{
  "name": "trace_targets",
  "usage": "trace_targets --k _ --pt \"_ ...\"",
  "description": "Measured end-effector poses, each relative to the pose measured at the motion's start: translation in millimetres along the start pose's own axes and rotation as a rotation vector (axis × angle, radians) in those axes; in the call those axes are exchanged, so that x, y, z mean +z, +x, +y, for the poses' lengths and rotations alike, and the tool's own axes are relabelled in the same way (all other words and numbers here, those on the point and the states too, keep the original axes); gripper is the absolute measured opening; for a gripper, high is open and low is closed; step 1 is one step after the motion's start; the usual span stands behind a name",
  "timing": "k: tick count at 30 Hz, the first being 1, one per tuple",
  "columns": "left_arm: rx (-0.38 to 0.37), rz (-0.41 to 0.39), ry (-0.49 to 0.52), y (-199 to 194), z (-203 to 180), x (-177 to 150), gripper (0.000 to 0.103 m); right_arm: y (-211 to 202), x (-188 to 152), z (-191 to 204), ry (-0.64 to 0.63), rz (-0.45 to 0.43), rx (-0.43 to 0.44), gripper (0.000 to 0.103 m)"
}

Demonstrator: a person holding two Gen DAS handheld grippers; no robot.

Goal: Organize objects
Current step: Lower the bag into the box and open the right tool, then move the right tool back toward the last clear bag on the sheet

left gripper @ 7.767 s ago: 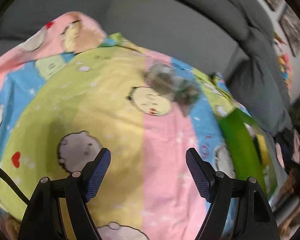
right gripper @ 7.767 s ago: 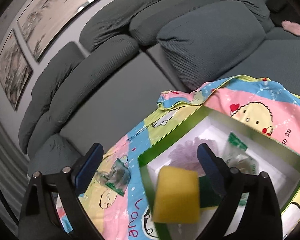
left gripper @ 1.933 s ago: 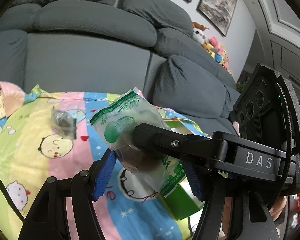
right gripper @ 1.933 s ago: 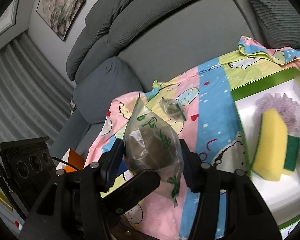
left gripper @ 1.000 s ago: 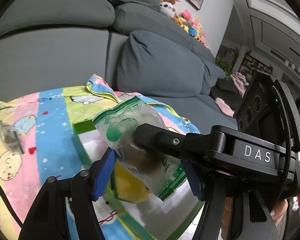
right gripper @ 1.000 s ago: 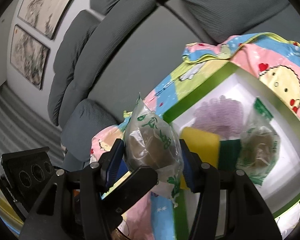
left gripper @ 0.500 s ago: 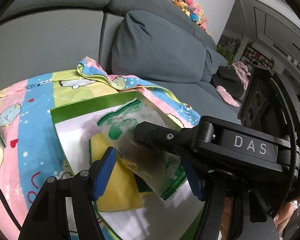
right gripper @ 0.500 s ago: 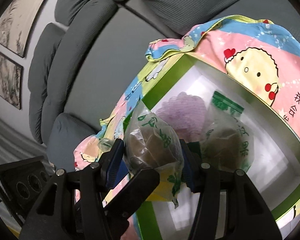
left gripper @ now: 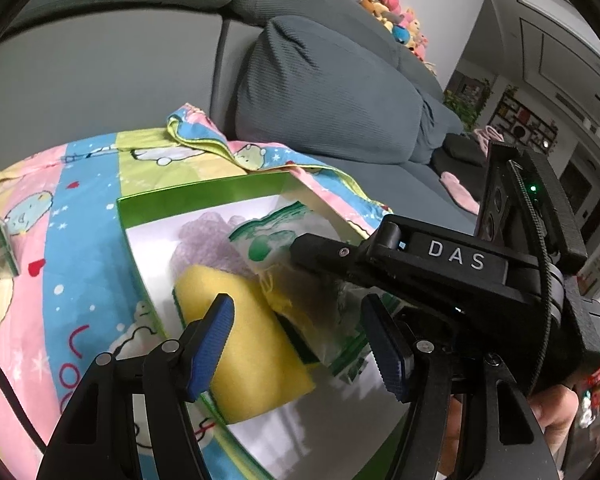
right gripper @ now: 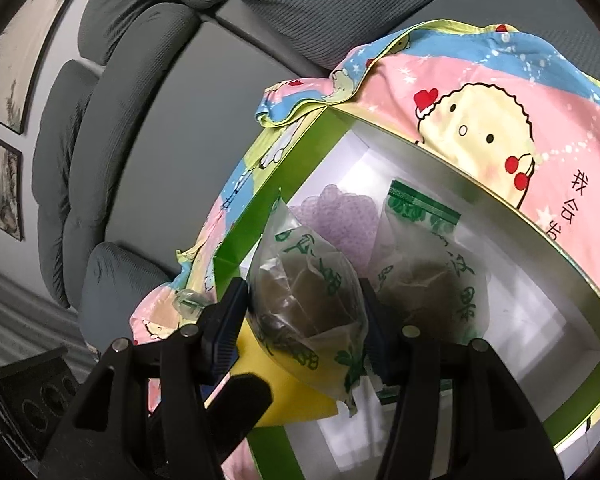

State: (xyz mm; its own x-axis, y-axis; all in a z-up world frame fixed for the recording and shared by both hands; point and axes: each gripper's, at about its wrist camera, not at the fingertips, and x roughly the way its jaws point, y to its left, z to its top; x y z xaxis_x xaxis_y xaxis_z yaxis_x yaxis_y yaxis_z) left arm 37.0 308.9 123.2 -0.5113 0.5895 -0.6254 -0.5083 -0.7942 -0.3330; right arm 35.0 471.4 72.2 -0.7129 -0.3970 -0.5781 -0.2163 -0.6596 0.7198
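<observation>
A grey sectional sofa point(left gripper: 332, 92) with plump back cushions fills the room behind, a row of plush toys point(left gripper: 396, 20) lined along its top. Framed landscape paintings point(right gripper: 0, 92) hang on the pale wall. A cartoon-print bedsheet point(left gripper: 60, 208) covers the seat.

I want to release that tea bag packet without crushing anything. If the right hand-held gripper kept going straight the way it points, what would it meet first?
Most likely the yellow sponge in the green box, just under the packet the right hand-held gripper holds. Depth is hard to judge.
</observation>
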Motion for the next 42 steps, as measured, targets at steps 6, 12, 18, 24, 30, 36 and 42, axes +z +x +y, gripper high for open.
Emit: trace_targets --k 6,12,18,24,30,36,42 --pt "0.023 -0.027 -0.021 -18 9 -4 0.067 3 -1 3 0.004 -0.023 -0.032 0.053" --pt "0.029 -0.064 -0.05 -43 20 -4 0.067 4 -1 5 0.008 -0.051 -0.057 0.055" --pt "0.059 -0.103 -0.08 -72 33 -7 0.067 3 -4 9 -0.009 -0.074 -0.097 0.054" --pt "0.088 -0.125 -0.137 -100 56 -14 0.067 -1 -6 13 -0.014 -0.109 -0.136 0.059" --pt "0.155 -0.139 -0.189 -129 85 -24 0.067 -13 -10 18 -0.026 -0.188 -0.172 0.07" --pt "0.218 -0.146 -0.247 -157 116 -39 0.075 -25 -15 29 -0.054 -0.241 -0.152 0.071" --pt "0.291 -0.146 -0.321 -175 152 -58 0.077 -36 -31 61 -0.157 -0.285 -0.12 0.079"
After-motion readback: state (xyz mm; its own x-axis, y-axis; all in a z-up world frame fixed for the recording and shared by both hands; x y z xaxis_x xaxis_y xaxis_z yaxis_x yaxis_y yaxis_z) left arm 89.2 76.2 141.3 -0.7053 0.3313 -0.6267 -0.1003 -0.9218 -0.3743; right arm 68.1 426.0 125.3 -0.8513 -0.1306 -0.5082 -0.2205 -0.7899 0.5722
